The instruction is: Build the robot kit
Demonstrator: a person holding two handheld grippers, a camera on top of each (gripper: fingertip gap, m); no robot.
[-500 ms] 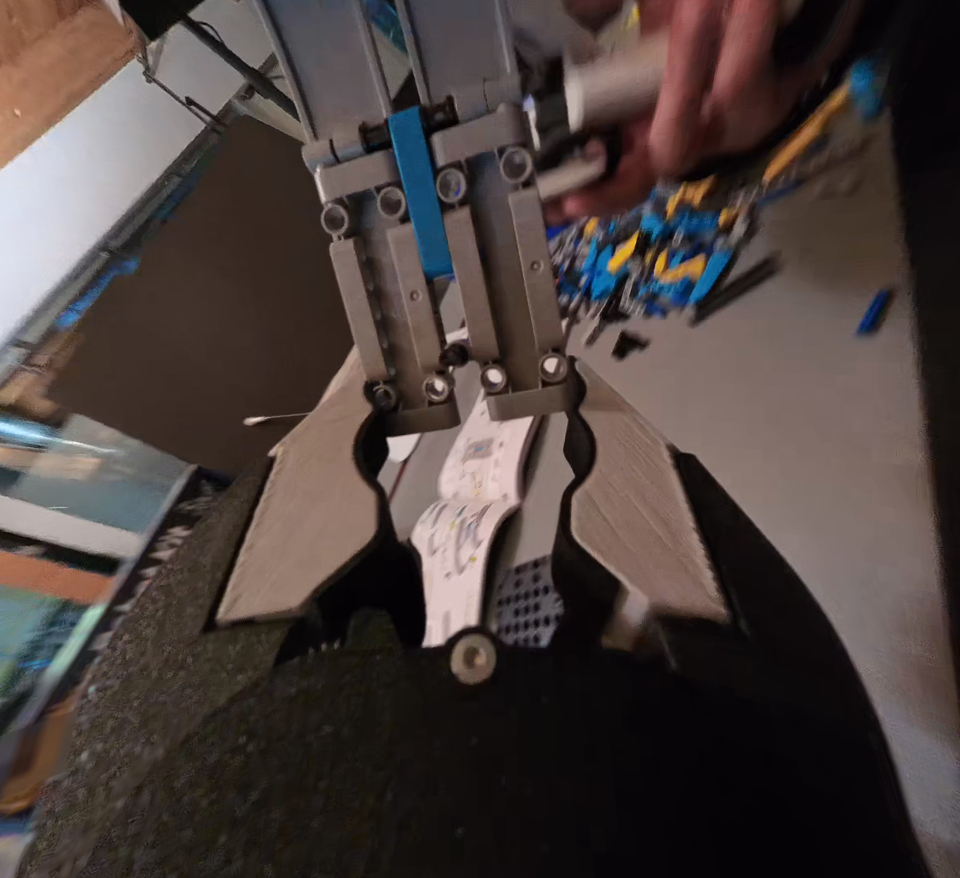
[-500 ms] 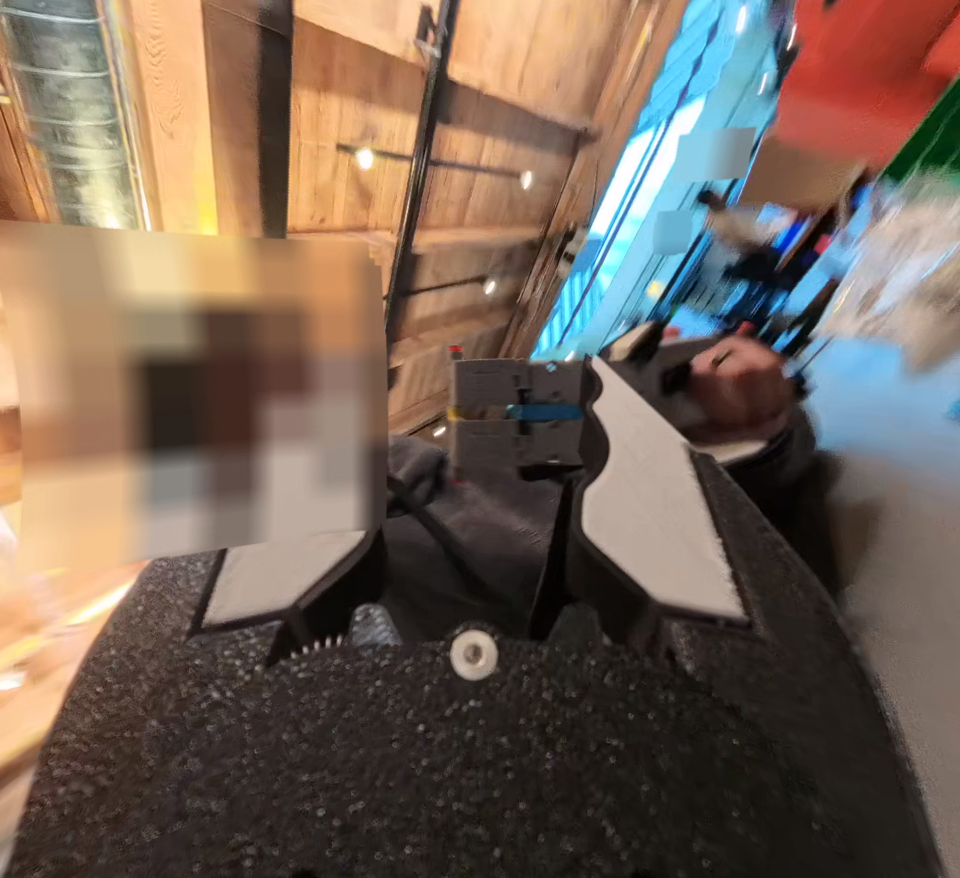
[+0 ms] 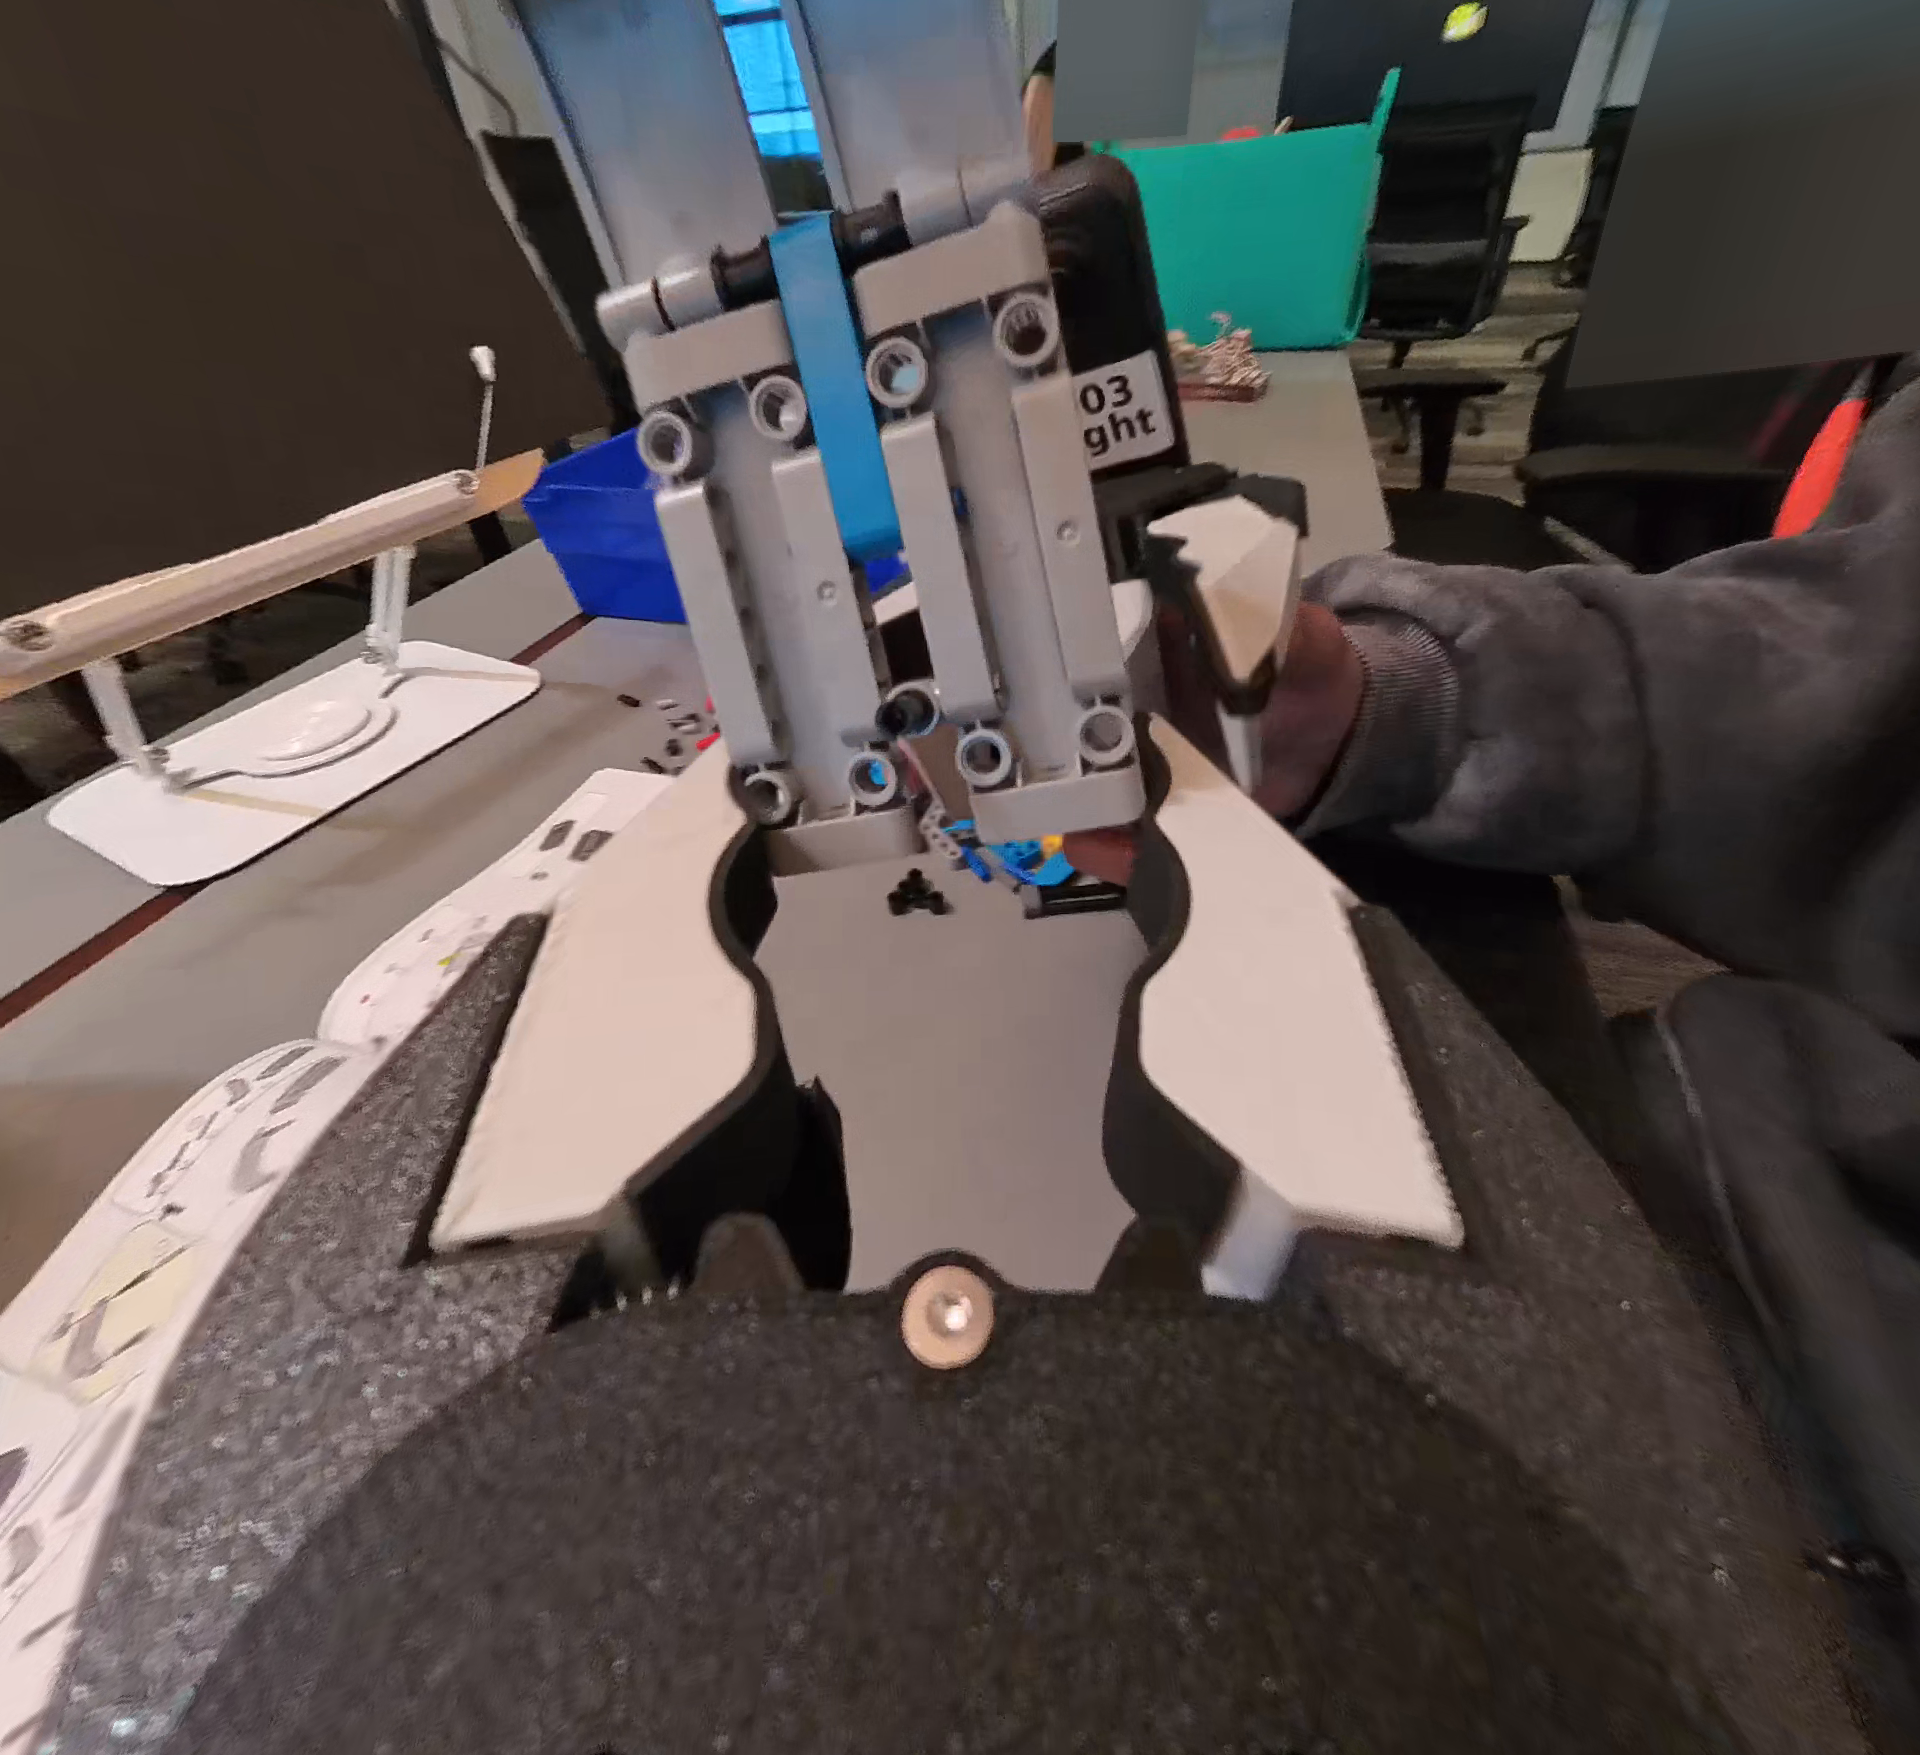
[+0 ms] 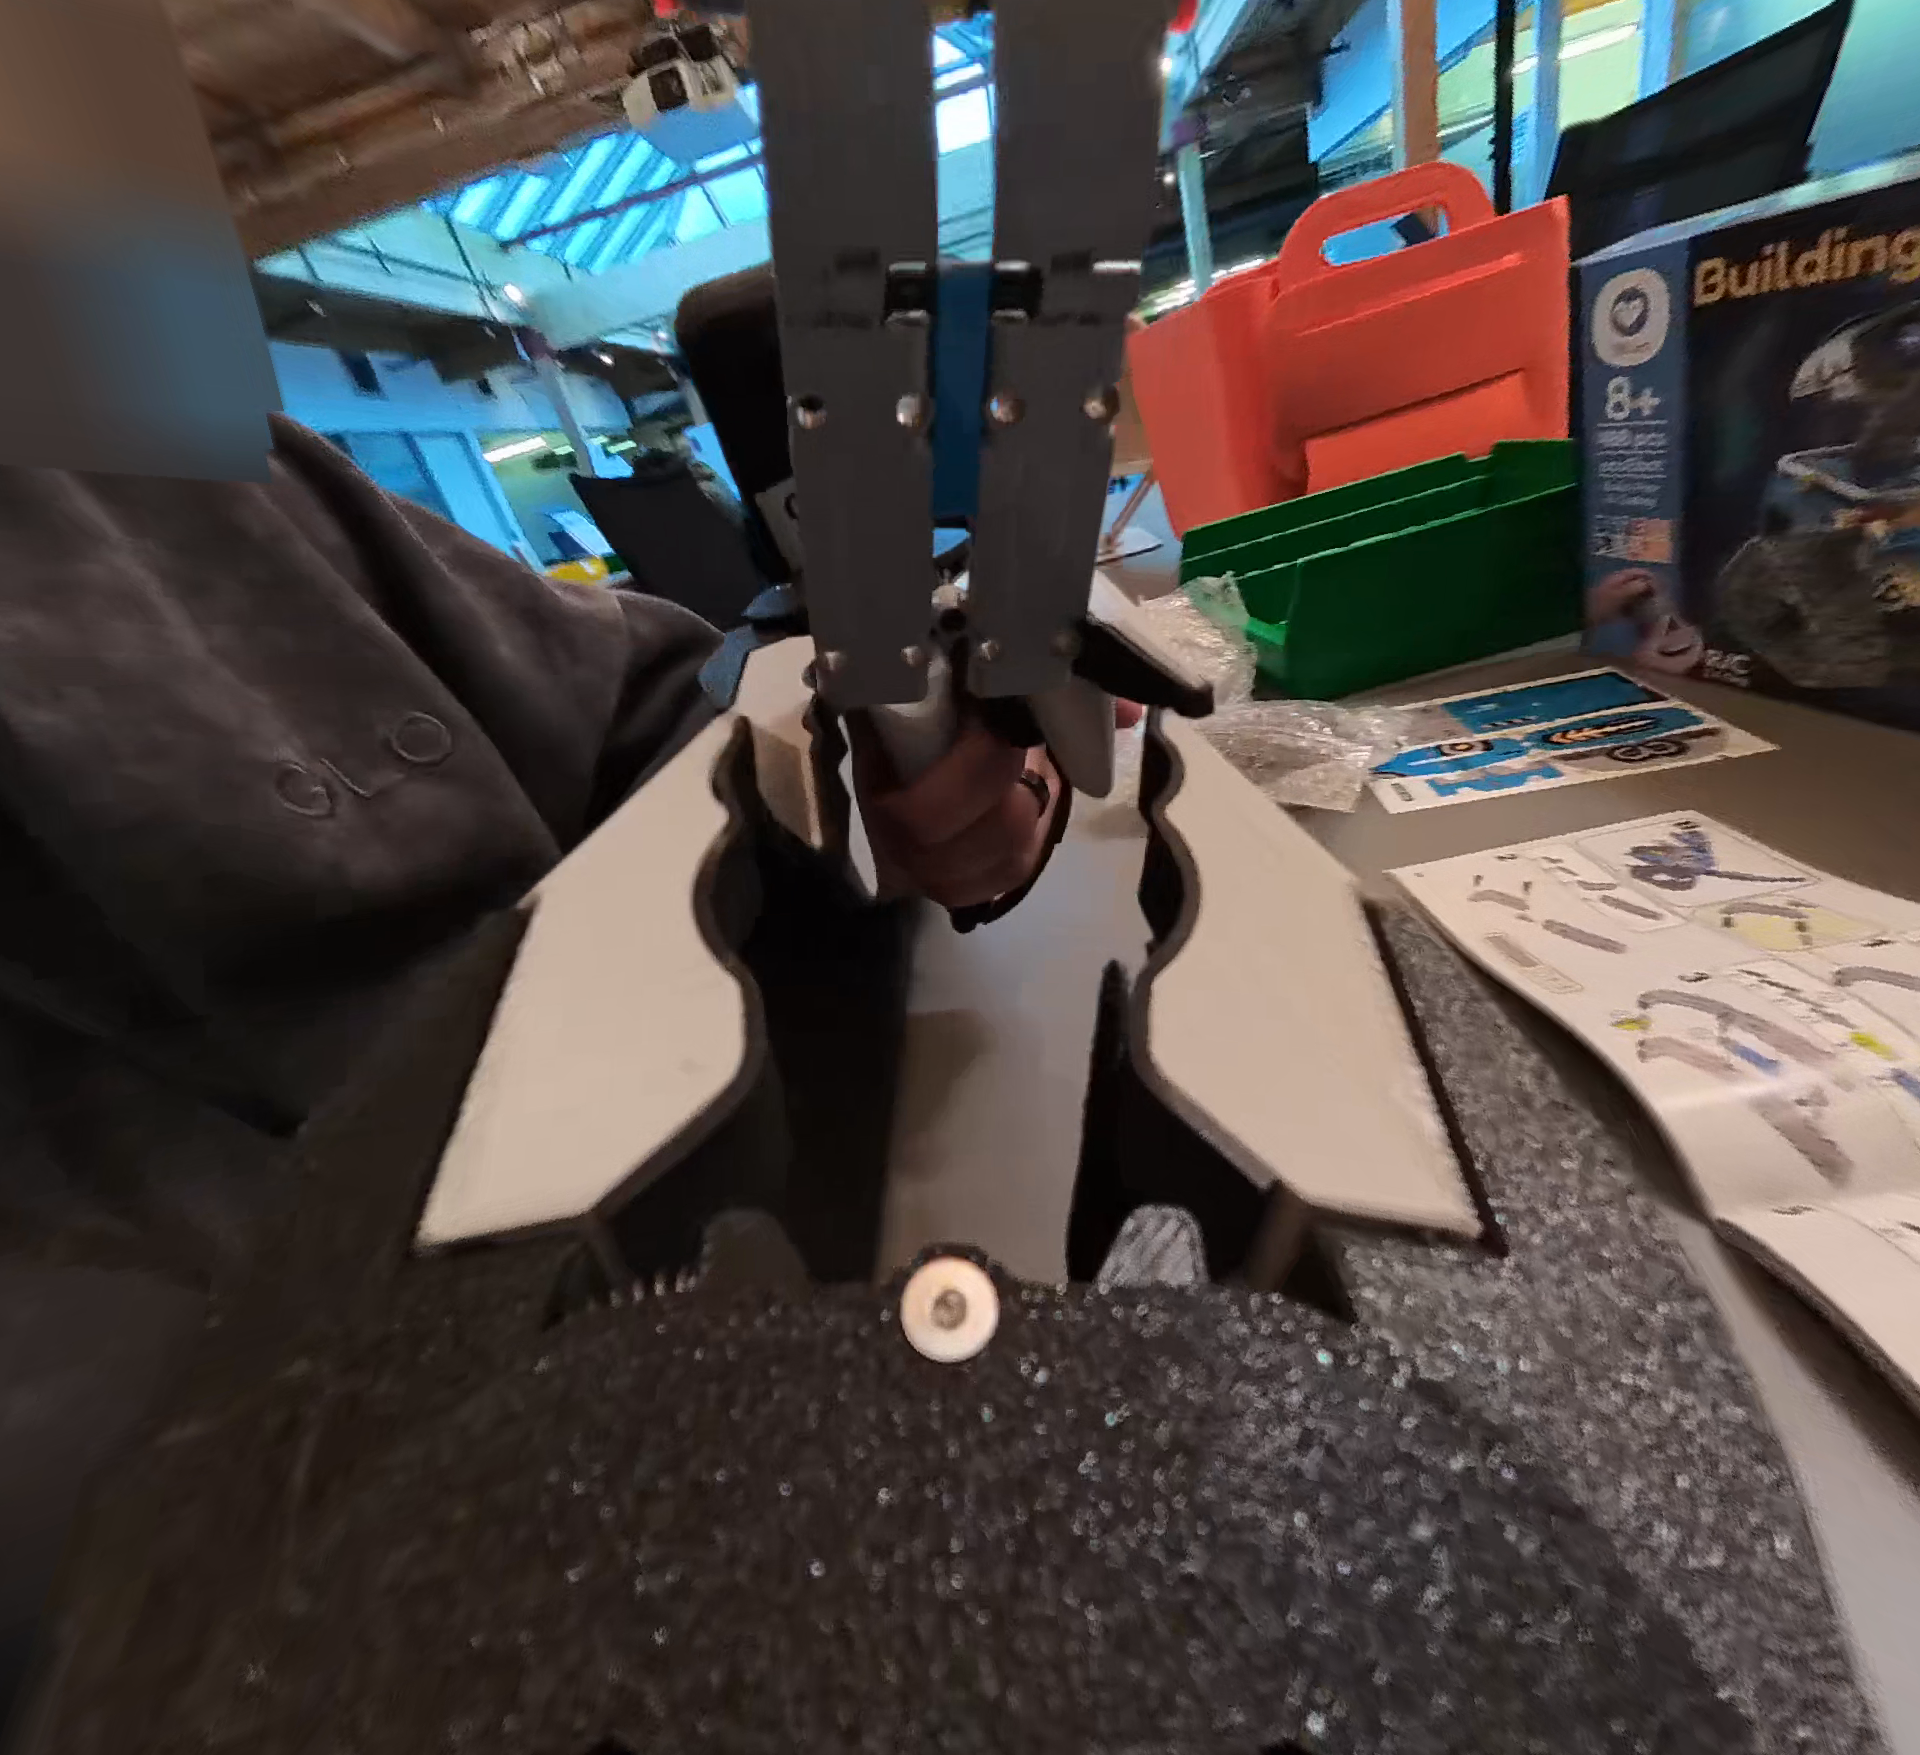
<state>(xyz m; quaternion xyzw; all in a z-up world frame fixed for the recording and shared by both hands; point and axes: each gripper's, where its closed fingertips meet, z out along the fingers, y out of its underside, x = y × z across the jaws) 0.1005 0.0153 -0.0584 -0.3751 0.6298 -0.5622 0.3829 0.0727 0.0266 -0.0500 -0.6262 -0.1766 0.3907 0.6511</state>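
A grey brick assembly (image 3: 883, 562) with a blue beam down its middle stands upright. My left gripper (image 3: 951, 806) is shut on its lower end, with both fingers pressed to its sides. My right gripper (image 4: 940, 739) is open and faces the same assembly (image 4: 945, 355) from the other side. Its fingertips stand just short of the assembly's lower end, apart from it. The right gripper also shows in the left wrist view (image 3: 1231, 583), behind the assembly, held by a hand in a dark sleeve. The hand holding the left gripper (image 4: 966, 832) shows in the right wrist view.
On the grey table (image 3: 966, 1030) lie loose small pieces (image 3: 920, 897), a white stand with a slanted arm (image 3: 270, 749) and a blue bin (image 3: 597, 531). In the right wrist view are an instruction booklet (image 4: 1662, 999), a sticker sheet (image 4: 1538, 739), a green bin (image 4: 1403, 562), an orange bag (image 4: 1351, 375) and a set box (image 4: 1766, 458). Left and right tips are no more than a few centimetres apart.
Both views have swung level. The left gripper still holds the assembly, now upright. The right gripper has turned to face the assembly, which stands close before its fingertips.
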